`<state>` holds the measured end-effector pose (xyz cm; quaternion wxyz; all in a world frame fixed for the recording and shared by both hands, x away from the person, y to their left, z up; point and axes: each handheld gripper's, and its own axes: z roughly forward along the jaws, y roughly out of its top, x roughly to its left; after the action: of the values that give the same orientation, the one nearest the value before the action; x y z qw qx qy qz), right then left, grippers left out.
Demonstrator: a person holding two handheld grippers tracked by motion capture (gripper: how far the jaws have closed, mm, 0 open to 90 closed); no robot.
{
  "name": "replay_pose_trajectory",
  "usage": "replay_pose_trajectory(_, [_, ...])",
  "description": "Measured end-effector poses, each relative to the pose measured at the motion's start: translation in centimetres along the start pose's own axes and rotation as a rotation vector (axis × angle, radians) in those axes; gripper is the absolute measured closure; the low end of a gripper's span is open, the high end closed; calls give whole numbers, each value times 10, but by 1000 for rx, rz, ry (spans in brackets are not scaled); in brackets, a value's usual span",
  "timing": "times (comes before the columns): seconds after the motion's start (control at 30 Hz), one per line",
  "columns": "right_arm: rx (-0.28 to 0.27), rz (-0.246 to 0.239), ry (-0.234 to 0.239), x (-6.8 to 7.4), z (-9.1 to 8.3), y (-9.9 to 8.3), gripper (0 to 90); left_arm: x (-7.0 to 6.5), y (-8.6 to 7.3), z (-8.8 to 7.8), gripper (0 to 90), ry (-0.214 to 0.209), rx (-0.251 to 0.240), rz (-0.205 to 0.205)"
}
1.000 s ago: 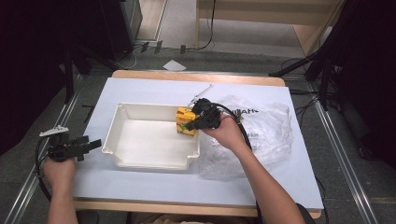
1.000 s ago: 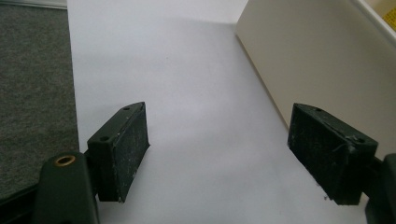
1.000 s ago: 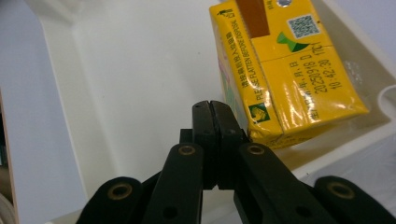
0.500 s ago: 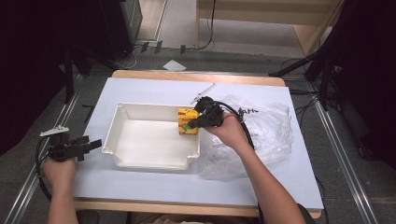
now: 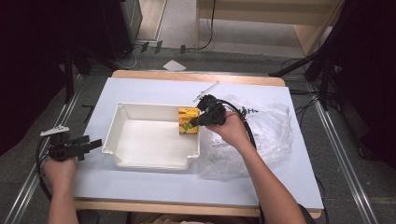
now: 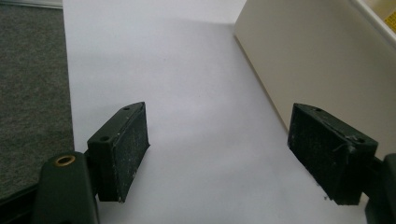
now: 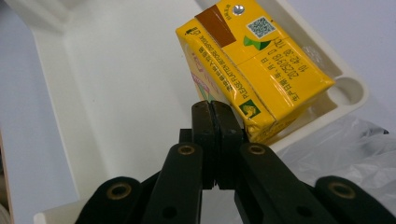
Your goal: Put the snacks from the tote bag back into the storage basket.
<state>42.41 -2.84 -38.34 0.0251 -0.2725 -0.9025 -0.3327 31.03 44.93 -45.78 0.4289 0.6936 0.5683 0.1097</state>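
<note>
A yellow drink carton [image 5: 187, 117] [image 7: 261, 60] stands inside the white tray [image 5: 154, 164] [image 7: 93, 60], against its right wall. My right gripper [image 5: 194, 123] [image 7: 215, 109] reaches over that wall with its jaws pressed together. Its tips sit against the carton's lower corner, and I cannot tell whether they pinch a flap of it. My left gripper [image 5: 95, 143] [image 6: 224, 154] rests at the table's left edge beside the tray wall [image 6: 317, 60], jaws wide apart and nothing between them.
A crumpled clear plastic bag [image 5: 273, 133] [image 7: 359, 149] lies right of the tray, under the right forearm. The white table top [image 5: 154, 91] has a wooden strip along the far edge. Grey floor [image 6: 32, 93] drops off at the left.
The right gripper has shifted slightly along the carton; the carton stays in the tray. The left hand has not moved.
</note>
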Motion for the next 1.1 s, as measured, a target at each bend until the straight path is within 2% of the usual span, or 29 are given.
replay_pose_trajectory(0.03, [0, 0, 15, 1, 0, 0, 896, 0, 1, 1, 216, -3, 2, 2])
replay_pose_trajectory(0.23, [1, -16, 13, 5, -4, 0, 871, -1, 2, 2, 216, -4, -1, 1])
replay_pose_trajectory(0.37, [0, -42, 21, 10, -13, 0, 834, 1, 3, 3, 215, -8, -8, -1])
replay_pose_trajectory(0.5, [-14, -46, 36, 12, -20, 1, 800, 1, 4, 4, 216, -11, -7, -4])
replay_pose_trajectory(0.53, [-18, -45, 38, 12, -24, 0, 766, 1, 5, 5, 216, -12, -7, -3])
replay_pose_trajectory(0.8, [-29, -39, 42, 7, -34, -2, 660, 1, 5, 5, 216, -14, -11, -6])
replay_pose_trajectory(0.97, [-52, -28, 32, 2, -41, -5, 561, 2, 6, 6, 216, -17, -11, -10])
replay_pose_trajectory(1.1, [-49, -22, 21, -2, -46, -8, 524, 2, 6, 6, 216, -17, -9, -12])
